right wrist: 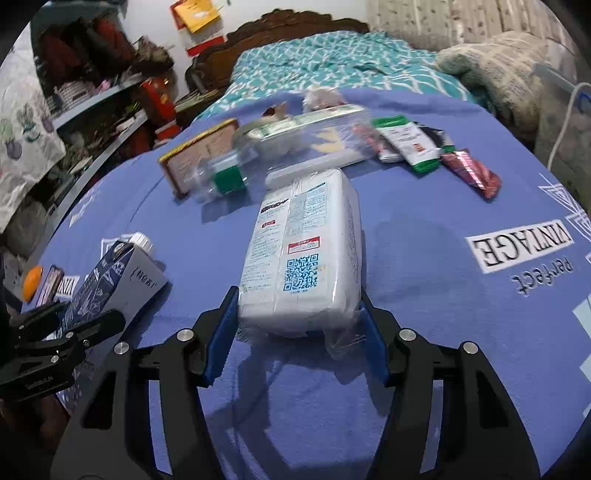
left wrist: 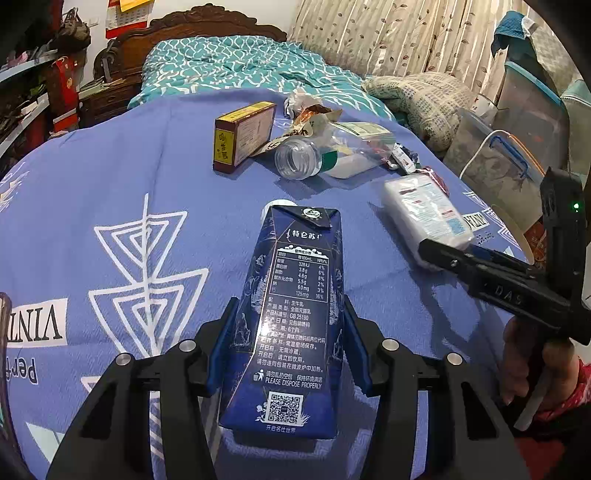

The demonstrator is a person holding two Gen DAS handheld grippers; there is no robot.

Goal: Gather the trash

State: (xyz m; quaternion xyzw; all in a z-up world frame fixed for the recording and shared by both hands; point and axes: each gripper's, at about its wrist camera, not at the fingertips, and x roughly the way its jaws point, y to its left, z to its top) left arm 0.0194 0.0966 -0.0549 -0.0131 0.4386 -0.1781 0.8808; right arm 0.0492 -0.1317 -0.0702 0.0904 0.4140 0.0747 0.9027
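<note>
My left gripper (left wrist: 290, 332) is shut on a dark blue milk carton (left wrist: 291, 317), pads pressed on both its sides, over the blue bedspread (left wrist: 110, 184). The carton also shows in the right wrist view (right wrist: 110, 284). My right gripper (right wrist: 295, 325) is shut on a white tissue pack (right wrist: 303, 251); in the left wrist view the pack (left wrist: 424, 210) sits at its fingertip. Farther off lie a brown-yellow box (left wrist: 243, 136), an empty clear bottle (left wrist: 306, 155), a clear plastic bag (left wrist: 362, 147) and crumpled wrappers (left wrist: 310, 110).
Small sachets (right wrist: 410, 144) and a red foil wrapper (right wrist: 472, 173) lie at the right on the bedspread. A teal quilt (left wrist: 240, 62) and wooden headboard (left wrist: 207, 22) are beyond. Cluttered shelves (right wrist: 92, 103) stand left; plastic storage bins (left wrist: 517, 140) stand right.
</note>
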